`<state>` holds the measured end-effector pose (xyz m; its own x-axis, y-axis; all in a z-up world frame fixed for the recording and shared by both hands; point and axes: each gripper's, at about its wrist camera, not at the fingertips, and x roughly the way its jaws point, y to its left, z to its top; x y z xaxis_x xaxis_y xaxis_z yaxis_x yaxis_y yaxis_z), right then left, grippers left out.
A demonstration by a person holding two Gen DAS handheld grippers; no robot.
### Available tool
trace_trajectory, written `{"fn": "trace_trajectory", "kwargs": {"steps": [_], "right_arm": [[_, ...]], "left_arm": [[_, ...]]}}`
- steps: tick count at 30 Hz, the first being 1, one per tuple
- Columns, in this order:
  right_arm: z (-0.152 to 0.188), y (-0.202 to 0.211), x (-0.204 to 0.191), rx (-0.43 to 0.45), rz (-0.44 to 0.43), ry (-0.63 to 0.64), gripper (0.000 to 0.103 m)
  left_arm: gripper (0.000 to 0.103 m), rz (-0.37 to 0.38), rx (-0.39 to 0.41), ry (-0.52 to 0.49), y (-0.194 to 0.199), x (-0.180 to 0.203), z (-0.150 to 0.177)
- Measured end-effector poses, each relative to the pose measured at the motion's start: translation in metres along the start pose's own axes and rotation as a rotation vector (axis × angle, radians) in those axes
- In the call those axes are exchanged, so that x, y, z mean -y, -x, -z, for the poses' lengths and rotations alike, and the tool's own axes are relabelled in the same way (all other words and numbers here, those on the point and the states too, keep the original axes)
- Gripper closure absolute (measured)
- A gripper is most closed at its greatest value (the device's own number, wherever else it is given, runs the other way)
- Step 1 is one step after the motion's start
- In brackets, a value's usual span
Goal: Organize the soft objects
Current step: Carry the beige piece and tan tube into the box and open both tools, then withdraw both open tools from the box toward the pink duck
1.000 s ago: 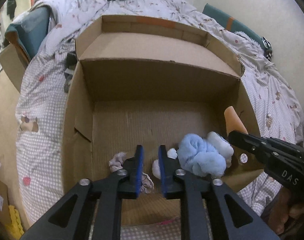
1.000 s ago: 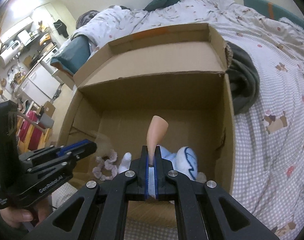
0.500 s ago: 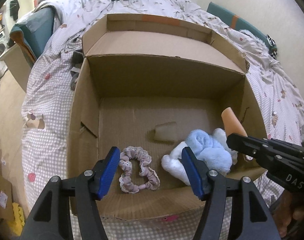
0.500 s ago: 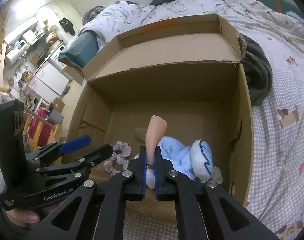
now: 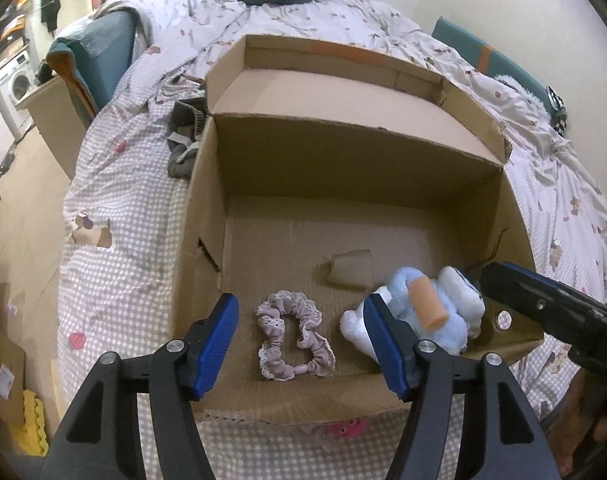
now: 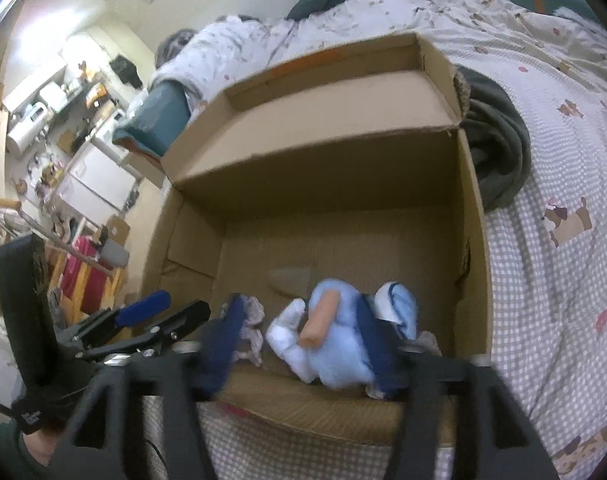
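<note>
cardboard box (image 5: 207, 216): open on top, flaps folded out, resting on the bed (image 5: 135, 208) with its checked cover
mauve scrunchie (image 5: 293, 340): flat on the box floor near the front wall, framed between the left gripper's blue pads
blue plush toy (image 5: 443, 320): blue and white, in the front right corner of the box, just right of the scrunchie and apart from it
peach cylinder (image 5: 425, 300): lying tilted on top of the plush; blurred in the right wrist view (image 6: 319, 320)
tape scrap (image 5: 349, 266): brownish piece on the box floor behind the plush
left gripper (image 5: 307, 344): spread wide, nothing between the pads, hovering over the front edge of the box above the scrunchie
right gripper (image 6: 299, 344): spread wide and motion-blurred, clamped on nothing, over the plush toy (image 6: 343, 344) and cylinder
dark garment (image 6: 499, 148): heaped on the bed against the right side of the box
</note>
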<state>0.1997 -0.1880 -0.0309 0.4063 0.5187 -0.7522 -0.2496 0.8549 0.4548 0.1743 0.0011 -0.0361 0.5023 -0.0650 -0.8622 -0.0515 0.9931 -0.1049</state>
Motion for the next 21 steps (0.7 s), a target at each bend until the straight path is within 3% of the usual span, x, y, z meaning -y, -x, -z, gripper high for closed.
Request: {"fn": "trace_trajectory", "kwargs": {"steps": [15, 21], "right_arm": [[0.025, 0.029, -0.013, 0.029, 0.076, 0.083, 0.037], [0.049, 0.041, -0.013, 0.023, 0.082, 0.046, 0.037]], "left_arm": [[0.041, -0.035, 0.04, 0.061, 0.046, -0.03, 0.031], [0.041, -0.05, 0.031, 0.11, 0.06, -0.042, 0.055]]}}
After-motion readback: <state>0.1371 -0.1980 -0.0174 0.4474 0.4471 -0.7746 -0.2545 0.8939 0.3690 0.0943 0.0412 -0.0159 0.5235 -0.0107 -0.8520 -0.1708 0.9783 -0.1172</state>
